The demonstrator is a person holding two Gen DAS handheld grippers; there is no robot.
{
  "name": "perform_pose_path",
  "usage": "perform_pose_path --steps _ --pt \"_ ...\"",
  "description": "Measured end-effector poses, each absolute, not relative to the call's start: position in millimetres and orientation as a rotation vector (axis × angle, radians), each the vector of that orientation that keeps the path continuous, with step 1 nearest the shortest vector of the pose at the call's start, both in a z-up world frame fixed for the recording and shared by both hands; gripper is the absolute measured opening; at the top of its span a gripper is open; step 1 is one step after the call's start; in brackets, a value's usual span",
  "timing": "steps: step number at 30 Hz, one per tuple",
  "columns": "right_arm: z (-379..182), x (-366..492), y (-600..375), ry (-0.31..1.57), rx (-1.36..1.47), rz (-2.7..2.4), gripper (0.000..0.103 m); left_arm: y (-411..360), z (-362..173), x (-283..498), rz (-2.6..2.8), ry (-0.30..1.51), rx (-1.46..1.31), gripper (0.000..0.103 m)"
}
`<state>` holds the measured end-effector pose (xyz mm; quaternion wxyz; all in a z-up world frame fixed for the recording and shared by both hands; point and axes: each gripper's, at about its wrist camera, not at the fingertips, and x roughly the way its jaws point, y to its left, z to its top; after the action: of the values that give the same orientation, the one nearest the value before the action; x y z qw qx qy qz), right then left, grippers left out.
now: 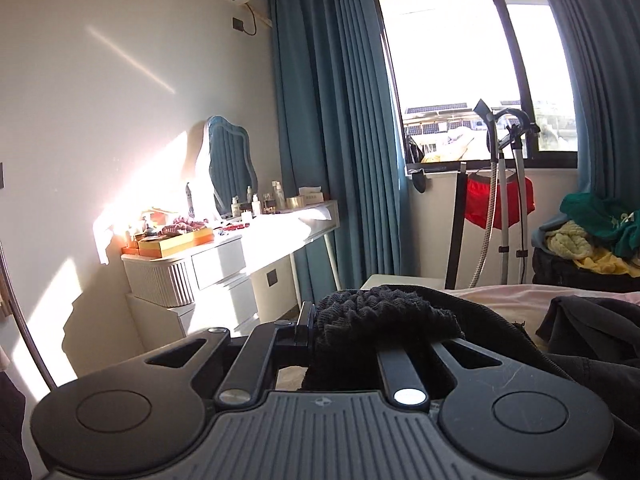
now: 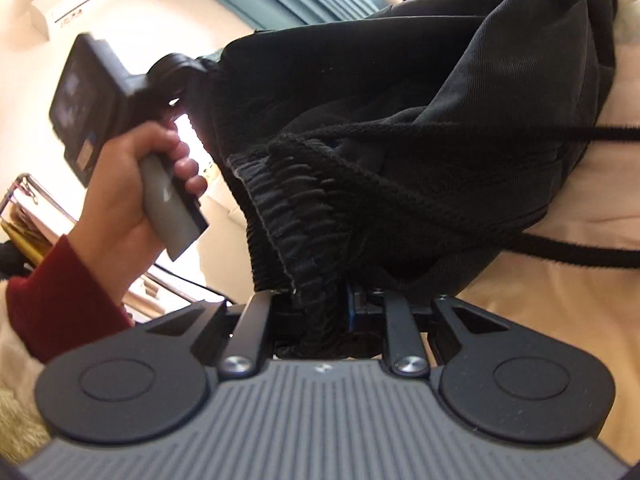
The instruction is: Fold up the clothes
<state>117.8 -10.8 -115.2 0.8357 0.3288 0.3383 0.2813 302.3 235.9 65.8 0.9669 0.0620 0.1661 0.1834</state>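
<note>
The left claw is clenched on the ribbed waistband of black pants, and the right claw grips the same band at another spot. The pants hang between them, above the pink bed, drawstring trailing. The left hand holds its handle high. This looks like the lift-and-spread step, with no fold made yet. Next, the claws should pull apart to tauten the band, then lay the pants flat.

Black trousers bunched across the left gripper, blocking its front; open floor leftward before the dressing table; steamer stand ahead by the bed
</note>
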Motion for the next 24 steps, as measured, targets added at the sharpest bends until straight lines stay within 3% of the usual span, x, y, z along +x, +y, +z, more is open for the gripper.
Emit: perform_pose_path --steps 7,12,14,16,18,21,22,24 --pt "-159.3 141.3 19.5 0.864 0.659 0.557 0.022 290.1 -33.8 303.3 0.363 0.494 0.004 0.01" --pt "-143.1 140.4 24.0 0.86 0.564 0.583 0.032 289.4 -40.9 278.6 0.304 0.505 0.016 0.012" --pt "-137.5 136.8 23.0 0.867 0.547 0.589 0.042 284.8 -37.6 262.1 0.282 0.515 0.023 0.02" --pt "-130.4 129.9 21.9 0.872 0.545 0.614 0.07 274.7 -33.4 241.2 0.265 0.527 0.047 0.026" --pt "-121.0 121.1 21.3 0.866 0.531 0.64 0.085 267.5 -27.5 216.6 0.262 0.525 0.055 0.043" --pt "-103.2 106.7 19.9 0.842 0.484 0.677 0.087 266.0 -14.4 180.2 0.262 0.483 0.007 0.068" --pt "-96.4 101.0 18.7 0.834 0.464 0.678 0.087 264.9 -8.3 166.8 0.259 0.468 -0.017 0.083" --pt "-82.1 88.7 14.4 0.81 0.419 0.677 0.087 261.4 2.4 143.9 0.249 0.443 -0.05 0.088"
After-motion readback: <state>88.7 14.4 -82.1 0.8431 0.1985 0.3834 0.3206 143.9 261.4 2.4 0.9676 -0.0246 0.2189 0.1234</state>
